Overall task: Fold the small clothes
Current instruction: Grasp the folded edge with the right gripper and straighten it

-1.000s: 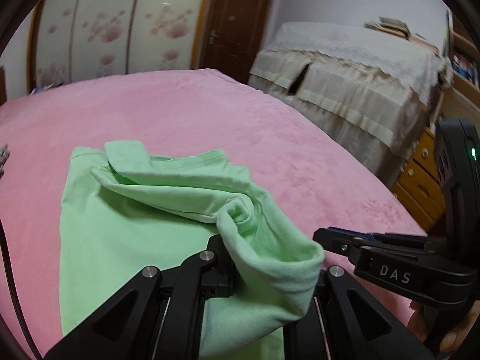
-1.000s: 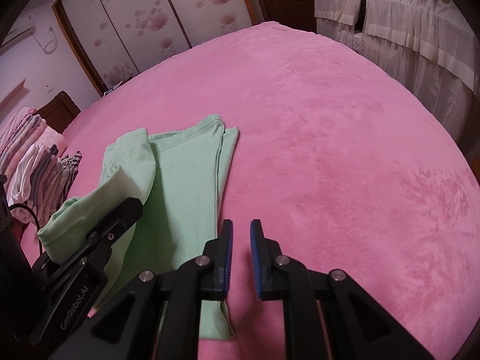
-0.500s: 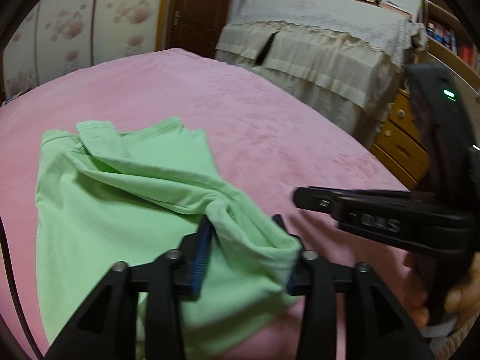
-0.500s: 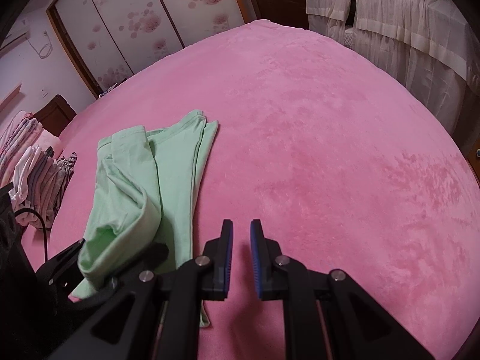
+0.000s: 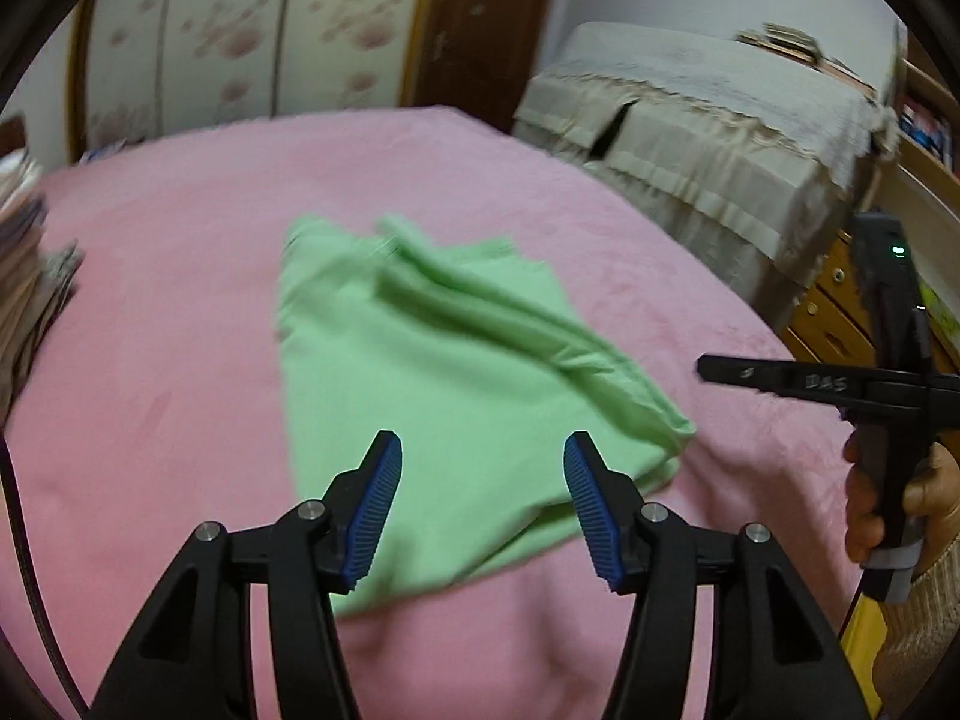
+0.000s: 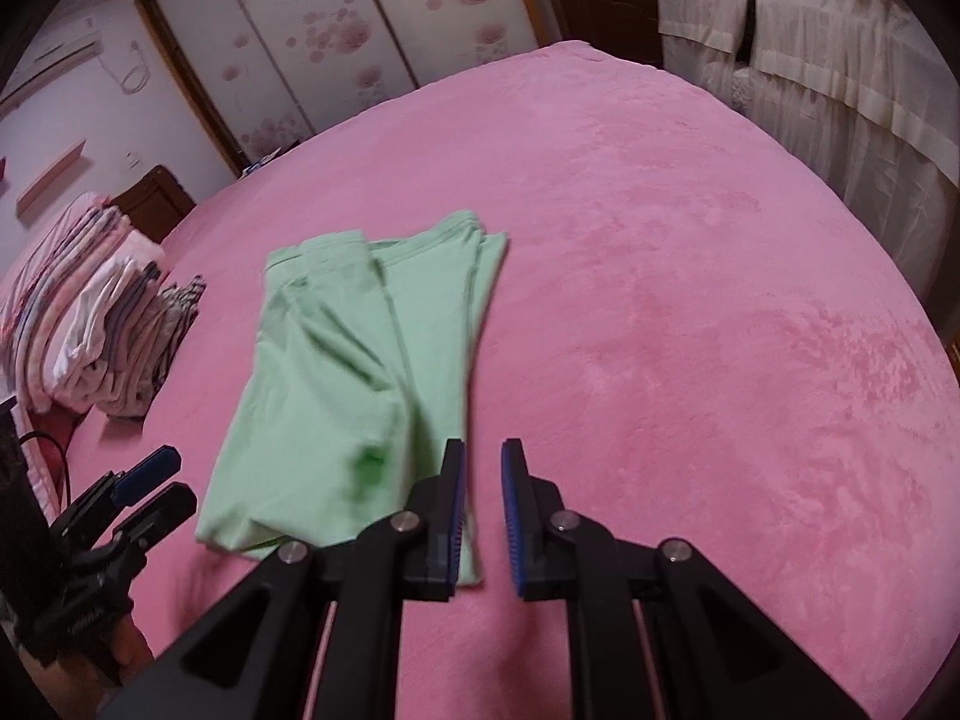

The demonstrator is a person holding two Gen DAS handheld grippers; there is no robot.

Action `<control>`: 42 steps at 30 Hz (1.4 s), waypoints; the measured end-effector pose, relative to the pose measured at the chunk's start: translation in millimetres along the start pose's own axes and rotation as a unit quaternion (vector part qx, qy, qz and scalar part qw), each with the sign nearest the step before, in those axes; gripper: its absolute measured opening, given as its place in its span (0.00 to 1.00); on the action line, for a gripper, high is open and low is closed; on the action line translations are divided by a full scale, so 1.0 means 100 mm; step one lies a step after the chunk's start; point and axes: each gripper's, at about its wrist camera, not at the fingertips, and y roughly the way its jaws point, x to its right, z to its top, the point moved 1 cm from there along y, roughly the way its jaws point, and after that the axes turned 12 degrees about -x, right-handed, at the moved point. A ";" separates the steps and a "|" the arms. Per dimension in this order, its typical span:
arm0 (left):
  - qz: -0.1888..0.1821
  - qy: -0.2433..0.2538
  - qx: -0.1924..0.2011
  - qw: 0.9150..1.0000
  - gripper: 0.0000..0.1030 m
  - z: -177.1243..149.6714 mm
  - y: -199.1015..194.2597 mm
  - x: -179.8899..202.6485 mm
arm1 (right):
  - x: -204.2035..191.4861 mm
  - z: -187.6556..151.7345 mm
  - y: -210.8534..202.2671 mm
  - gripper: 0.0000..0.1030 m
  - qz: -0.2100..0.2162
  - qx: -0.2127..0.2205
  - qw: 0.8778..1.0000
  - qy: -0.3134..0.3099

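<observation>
A light green garment (image 5: 456, 384) lies folded lengthwise on the pink bed (image 5: 180, 276). It also shows in the right wrist view (image 6: 354, 372), with a loose fold lying along its length. My left gripper (image 5: 480, 504) is open and empty, just above the garment's near end. My right gripper (image 6: 483, 516) is open by a narrow gap and empty, above the garment's near right corner. The right gripper's body shows at the right of the left wrist view (image 5: 840, 384). The left gripper shows at the lower left of the right wrist view (image 6: 150, 486).
A stack of folded clothes (image 6: 90, 330) sits on the bed left of the garment. A cloth-covered piece of furniture (image 5: 720, 138) and wooden drawers (image 5: 840, 300) stand past the bed's right edge. Wardrobe doors (image 6: 360, 30) are behind.
My left gripper opened and let go of the green garment's end, which now lies flat on the bed. The left gripper pulled back. The right gripper stayed nearly closed and empty.
</observation>
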 end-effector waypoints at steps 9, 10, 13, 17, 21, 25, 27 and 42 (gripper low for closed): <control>0.036 -0.025 -0.049 0.998 0.53 -0.32 0.14 -0.22 | -0.33 -0.19 0.05 0.22 -0.027 -0.030 0.998 -0.055; 0.039 -0.024 -0.050 0.998 0.54 -0.35 0.15 -0.22 | -0.34 -0.22 0.07 0.22 -0.026 -0.035 0.997 -0.056; 0.051 -0.018 -0.053 0.997 0.54 -0.42 0.17 -0.23 | -0.36 -0.29 0.09 0.24 -0.021 -0.041 0.997 -0.057; 0.054 -0.030 -0.060 0.996 0.54 -0.46 0.22 -0.31 | -0.40 -0.33 0.14 0.30 -0.018 -0.048 0.997 -0.059; 0.058 -0.047 -0.077 0.994 0.54 -0.47 0.32 -0.39 | -0.44 -0.28 0.23 0.30 -0.031 -0.049 0.996 -0.069; 0.047 -0.067 -0.083 0.993 0.54 -0.46 0.35 -0.47 | -0.39 -0.24 0.33 0.26 -0.023 -0.051 0.997 -0.058; 0.049 -0.072 -0.084 0.993 0.54 -0.45 0.36 -0.50 | -0.35 -0.24 0.35 0.10 -0.011 -0.059 0.997 -0.043; 0.066 -0.098 -0.080 0.990 0.45 -0.45 0.33 -0.64 | -0.01 -0.31 0.38 0.05 0.040 -0.072 0.995 0.049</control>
